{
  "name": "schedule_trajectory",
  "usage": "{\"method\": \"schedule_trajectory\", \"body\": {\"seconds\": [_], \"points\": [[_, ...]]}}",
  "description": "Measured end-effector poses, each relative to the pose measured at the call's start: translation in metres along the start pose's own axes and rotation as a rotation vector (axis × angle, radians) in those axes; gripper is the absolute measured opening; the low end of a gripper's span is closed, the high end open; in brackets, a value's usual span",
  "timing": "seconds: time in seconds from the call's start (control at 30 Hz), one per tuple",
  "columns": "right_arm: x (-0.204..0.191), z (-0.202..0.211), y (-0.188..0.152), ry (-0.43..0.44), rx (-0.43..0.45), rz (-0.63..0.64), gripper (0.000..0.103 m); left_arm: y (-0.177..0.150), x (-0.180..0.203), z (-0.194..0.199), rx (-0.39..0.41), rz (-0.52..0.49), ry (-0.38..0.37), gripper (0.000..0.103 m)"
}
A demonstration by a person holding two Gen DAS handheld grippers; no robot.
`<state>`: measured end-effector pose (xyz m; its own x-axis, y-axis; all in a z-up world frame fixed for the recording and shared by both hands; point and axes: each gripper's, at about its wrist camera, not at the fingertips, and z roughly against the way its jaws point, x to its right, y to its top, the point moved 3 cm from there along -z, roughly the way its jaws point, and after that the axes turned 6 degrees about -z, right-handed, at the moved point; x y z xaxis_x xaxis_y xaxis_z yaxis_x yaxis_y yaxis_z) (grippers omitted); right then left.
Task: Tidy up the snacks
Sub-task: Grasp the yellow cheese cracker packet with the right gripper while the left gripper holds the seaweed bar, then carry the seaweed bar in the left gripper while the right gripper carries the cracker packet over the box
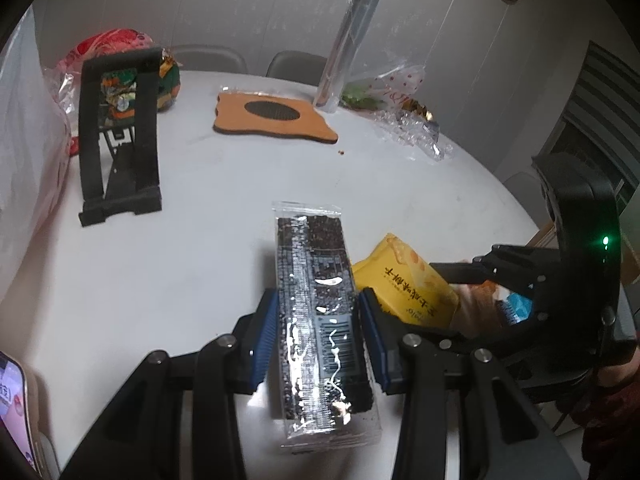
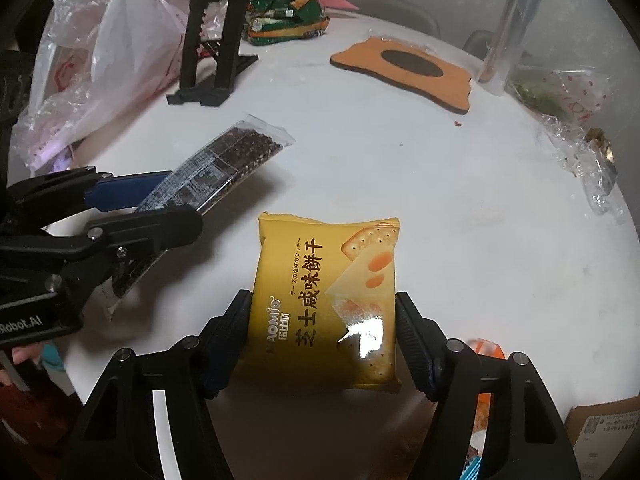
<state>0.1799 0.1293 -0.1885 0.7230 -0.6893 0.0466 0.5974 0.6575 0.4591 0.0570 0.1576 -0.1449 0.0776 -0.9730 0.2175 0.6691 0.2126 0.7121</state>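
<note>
Clearly the sorting is underway, judging by two snacks in hand and more loose on the table [image 1: 200, 208]. From the left wrist, the left gripper [image 1: 318, 332] clamps a clear-wrapped dark bar [image 1: 320, 312] above the tabletop; the yellow pack [image 1: 408, 288] sits just right of it. A white bag [image 1: 28, 140] at the left edge hides its contents.

From the right wrist, the right gripper [image 2: 322, 340] flanks the yellow pack [image 2: 324, 304], pads touching both edges, apparently gripping. A clear bag [image 2: 288, 12] holds green packets; nothing looks placed yet.
</note>
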Motion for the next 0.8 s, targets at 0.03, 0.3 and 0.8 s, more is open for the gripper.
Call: {"method": "schedule_trajectory", "body": {"seconds": [0.03,0.3,0.8], "points": [[0.000,0.005,0.000,0.006,0.013,-0.006,0.067,0.001,0.001,0.003,0.006,-0.001,0.000,0.037],[-0.006,0.075,-0.004,0.056,0.150,-0.017,0.066,0.032,0.031,0.056,0.120,-0.083,-0.034,0.037],[0.068,0.263,-0.052,0.016,0.490,-0.089,0.067,0.117,0.194,0.133,0.269,-0.377,-0.332,0.037]]}}
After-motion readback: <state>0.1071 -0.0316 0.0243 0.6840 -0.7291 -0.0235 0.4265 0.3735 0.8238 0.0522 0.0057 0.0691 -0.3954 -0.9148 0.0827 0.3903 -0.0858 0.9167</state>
